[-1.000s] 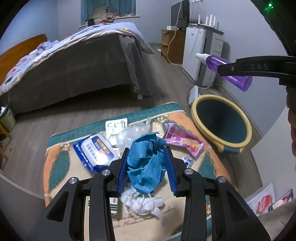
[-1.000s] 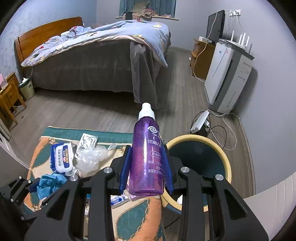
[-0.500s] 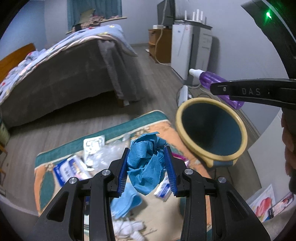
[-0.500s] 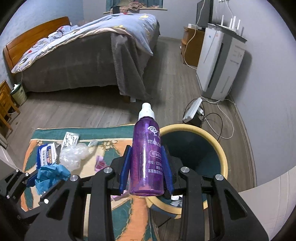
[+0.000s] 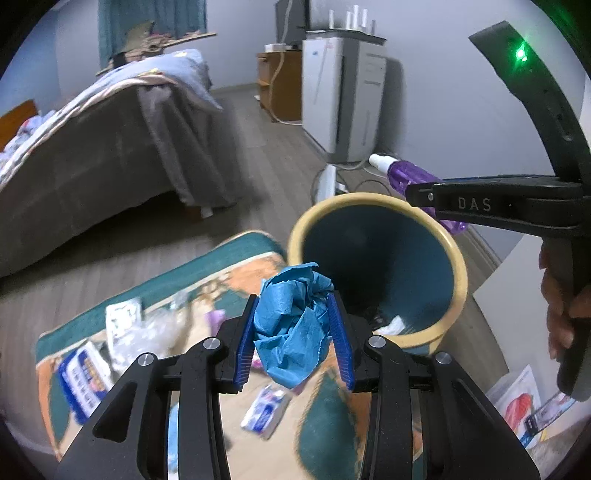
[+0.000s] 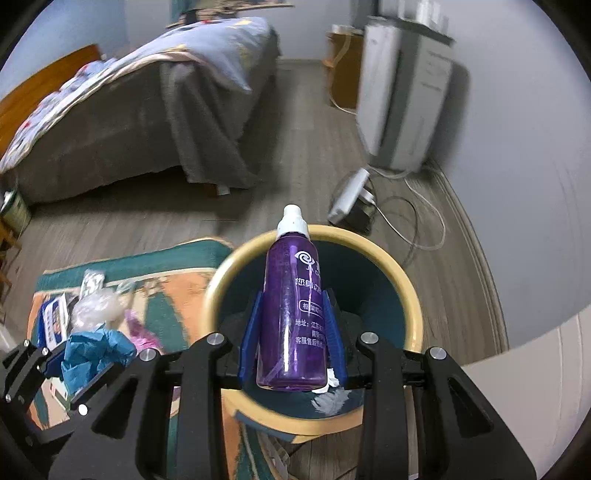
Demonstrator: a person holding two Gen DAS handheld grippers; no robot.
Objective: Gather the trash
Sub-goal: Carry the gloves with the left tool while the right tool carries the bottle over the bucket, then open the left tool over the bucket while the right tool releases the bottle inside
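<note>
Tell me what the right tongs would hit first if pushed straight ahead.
Probably the trash bin: the right tongs, shut on the purple bottle, point into its open mouth, so its inner far wall comes first. Depth is uncertain.

A home bedroom: a bed (image 6: pixel 155 110) with a wooden headboard (image 6: pixel 44 81) and rumpled quilt (image 6: pixel 207 48) stands on grey plank flooring, a patterned rug (image 5: pixel 207 266) beside it. A white appliance (image 6: pixel 402 99), a wooden cabinet (image 5: pixel 277 85) and a curtained window (image 5: pixel 147 22) line the plain walls.
</note>
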